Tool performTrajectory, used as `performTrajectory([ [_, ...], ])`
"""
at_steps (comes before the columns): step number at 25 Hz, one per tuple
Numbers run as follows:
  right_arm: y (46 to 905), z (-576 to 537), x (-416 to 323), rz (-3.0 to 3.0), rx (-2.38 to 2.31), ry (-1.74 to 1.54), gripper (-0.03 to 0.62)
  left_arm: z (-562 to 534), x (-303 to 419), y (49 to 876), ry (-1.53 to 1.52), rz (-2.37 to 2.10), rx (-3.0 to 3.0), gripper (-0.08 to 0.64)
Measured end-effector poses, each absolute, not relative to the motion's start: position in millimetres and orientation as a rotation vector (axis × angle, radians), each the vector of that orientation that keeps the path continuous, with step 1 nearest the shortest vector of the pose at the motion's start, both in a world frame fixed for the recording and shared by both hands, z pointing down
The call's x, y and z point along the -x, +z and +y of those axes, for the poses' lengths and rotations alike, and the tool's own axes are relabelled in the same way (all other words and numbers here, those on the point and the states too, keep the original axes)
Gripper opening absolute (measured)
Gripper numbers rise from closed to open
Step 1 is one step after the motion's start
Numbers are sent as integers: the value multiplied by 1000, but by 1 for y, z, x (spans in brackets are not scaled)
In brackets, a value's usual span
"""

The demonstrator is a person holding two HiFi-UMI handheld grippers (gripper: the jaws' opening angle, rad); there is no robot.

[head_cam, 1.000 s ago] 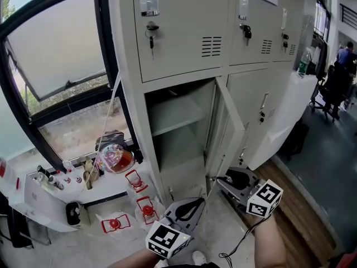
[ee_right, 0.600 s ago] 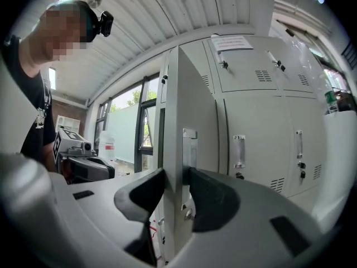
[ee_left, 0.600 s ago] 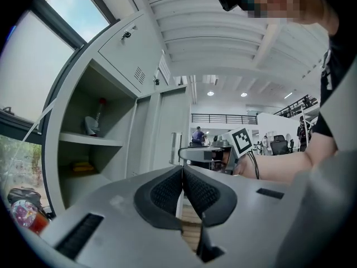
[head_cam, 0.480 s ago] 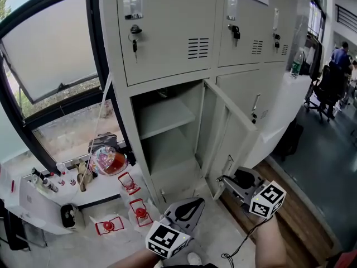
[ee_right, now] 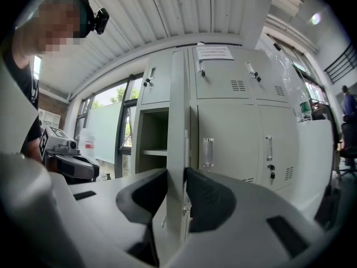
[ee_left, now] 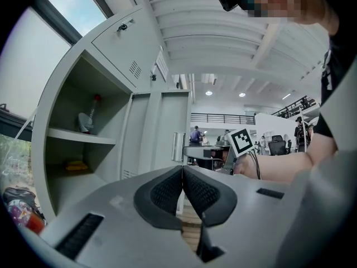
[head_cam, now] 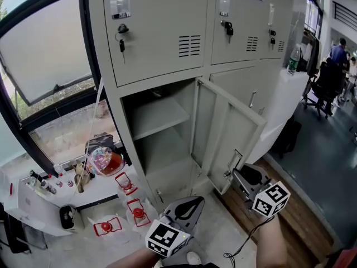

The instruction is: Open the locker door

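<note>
One door (head_cam: 226,133), in right gripper's (ee_right: 177,194) just-closed jaws

A workplace hall, office-like — grey steel lockers (head_cam: 167,32), office chairs (head_cam: 321,91), a big window (head_cam: 50,49)

Pale grey metal locker door (head_cam: 228,133) is standing upright and roughly half open, hanging from hinges on the right edge of the lower-left compartment (head_cam: 159,144). It is showing its ribbed inner face, the latch (head_cam: 234,161) sitting near its free edge.
</note>
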State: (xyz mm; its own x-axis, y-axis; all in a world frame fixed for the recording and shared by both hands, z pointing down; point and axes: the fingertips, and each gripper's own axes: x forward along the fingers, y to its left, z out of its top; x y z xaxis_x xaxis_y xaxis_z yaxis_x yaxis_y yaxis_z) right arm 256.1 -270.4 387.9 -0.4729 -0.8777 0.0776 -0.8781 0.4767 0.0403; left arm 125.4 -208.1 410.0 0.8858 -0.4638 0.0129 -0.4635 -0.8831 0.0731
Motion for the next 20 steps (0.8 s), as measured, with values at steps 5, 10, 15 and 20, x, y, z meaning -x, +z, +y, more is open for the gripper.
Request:
performTrajectory([
  [5,387,-276,-278,-2549,-1697,27,140,-209,-130,411,-2,-728,-2979,17],
  [10,388,-282,-291,-2517,-1767,44,135,-213,-129,413,5,-741,-2975,17],
  [15,388,-286,-300,-2490,-1820,52,135,-217,-125,414,6,-769,-2962,17],
  [20,388,-289,-304,-2477,-1838,47,135,-219,-124,415,10,-768,-2965,17],
])
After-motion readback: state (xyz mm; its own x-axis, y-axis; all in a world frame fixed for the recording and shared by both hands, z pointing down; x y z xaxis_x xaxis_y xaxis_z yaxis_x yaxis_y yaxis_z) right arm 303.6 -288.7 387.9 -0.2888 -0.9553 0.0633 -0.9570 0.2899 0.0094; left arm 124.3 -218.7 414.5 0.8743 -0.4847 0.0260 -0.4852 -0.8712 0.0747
